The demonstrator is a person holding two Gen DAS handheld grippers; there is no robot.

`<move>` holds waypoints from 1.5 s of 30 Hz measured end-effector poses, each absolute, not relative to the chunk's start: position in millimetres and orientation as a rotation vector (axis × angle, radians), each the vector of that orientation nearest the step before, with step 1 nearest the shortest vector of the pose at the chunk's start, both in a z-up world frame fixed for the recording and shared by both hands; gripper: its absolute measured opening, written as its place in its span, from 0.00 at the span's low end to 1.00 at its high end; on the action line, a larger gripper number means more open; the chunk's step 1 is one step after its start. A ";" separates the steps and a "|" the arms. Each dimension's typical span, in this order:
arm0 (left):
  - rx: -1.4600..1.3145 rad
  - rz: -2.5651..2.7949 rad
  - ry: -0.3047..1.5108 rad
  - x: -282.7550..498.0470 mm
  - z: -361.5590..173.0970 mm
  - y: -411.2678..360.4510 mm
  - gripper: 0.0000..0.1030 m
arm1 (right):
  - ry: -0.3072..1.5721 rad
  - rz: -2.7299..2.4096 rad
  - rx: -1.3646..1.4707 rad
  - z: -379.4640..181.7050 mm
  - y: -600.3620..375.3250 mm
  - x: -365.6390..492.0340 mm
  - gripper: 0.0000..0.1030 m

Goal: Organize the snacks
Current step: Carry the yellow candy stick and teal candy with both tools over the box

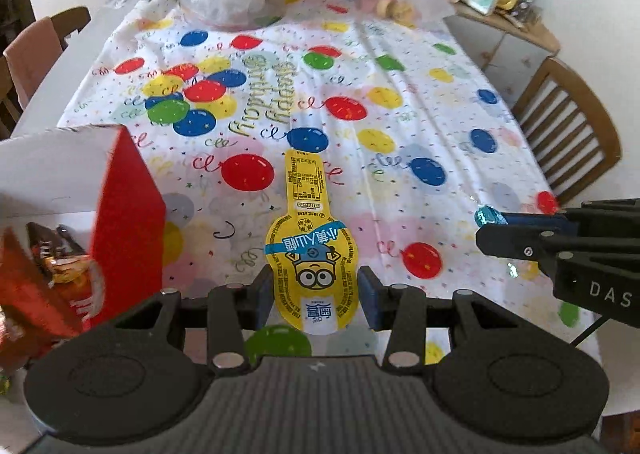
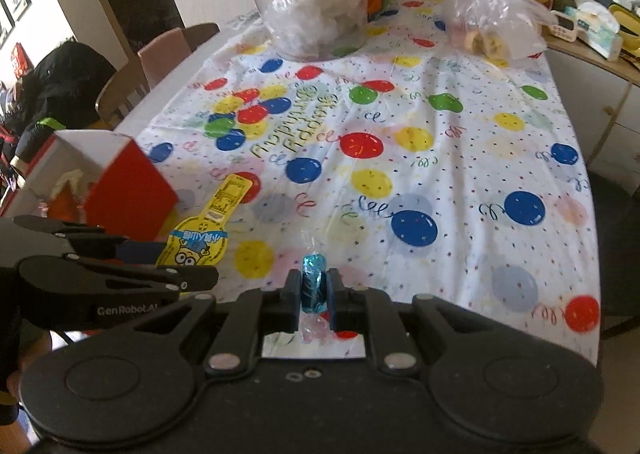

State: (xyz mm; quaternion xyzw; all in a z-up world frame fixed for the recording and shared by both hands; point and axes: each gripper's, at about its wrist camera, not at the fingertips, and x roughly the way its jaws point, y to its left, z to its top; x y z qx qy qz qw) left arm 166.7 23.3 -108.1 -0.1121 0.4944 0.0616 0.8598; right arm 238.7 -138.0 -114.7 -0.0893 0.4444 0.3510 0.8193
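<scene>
Left gripper (image 1: pixel 316 296): yellow snack pack (image 1: pixel 308 238) lengthwise, tab forward.

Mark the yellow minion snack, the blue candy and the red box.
yellow minion snack (image 1: pixel 310 254), left wrist view, printed round body
blue candy (image 2: pixel 313 283), right wrist view, wrapped middle
red box (image 1: pixel 130 222), left wrist view, red side wall

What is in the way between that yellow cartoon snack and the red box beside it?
Nothing visible. The left hand-held gripper holds the yellow snack packet, and the red box sits close by with its top open. Only bare tablecloth lies between them. Other snacks already lie inside the box.
</scene>
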 end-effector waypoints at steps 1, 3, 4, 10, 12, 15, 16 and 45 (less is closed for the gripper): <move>-0.233 0.122 1.028 161.5 -102.3 23.5 0.42 | 0.941 0.744 -0.186 -110.0 -139.2 233.0 0.11; -0.238 0.108 1.010 151.0 -90.6 25.1 0.42 | 0.927 0.739 -0.178 -100.2 -140.8 220.4 0.11; -0.242 0.103 1.003 145.9 -85.5 26.7 0.42 | 0.919 0.735 -0.175 -95.7 -140.5 214.1 0.11; -0.265 0.081 0.970 114.2 -55.8 46.4 0.42 | 0.870 0.731 -0.160 -68.3 -132.0 181.7 0.11; -0.267 0.074 0.957 104.1 -47.5 55.3 0.42 | 0.852 0.734 -0.157 -59.9 -124.8 170.7 0.11; -0.272 0.073 0.933 87.4 -35.6 71.5 0.42 | 0.832 0.741 -0.154 -49.8 -112.8 156.9 0.11; -0.273 0.077 0.927 82.2 -32.3 77.2 0.42 | 0.824 0.744 -0.154 -46.6 -107.9 151.9 0.11; -0.309 0.303 0.940 -7.5 -51.7 269.8 0.42 | 0.843 0.848 -0.261 -71.0 89.2 87.9 0.11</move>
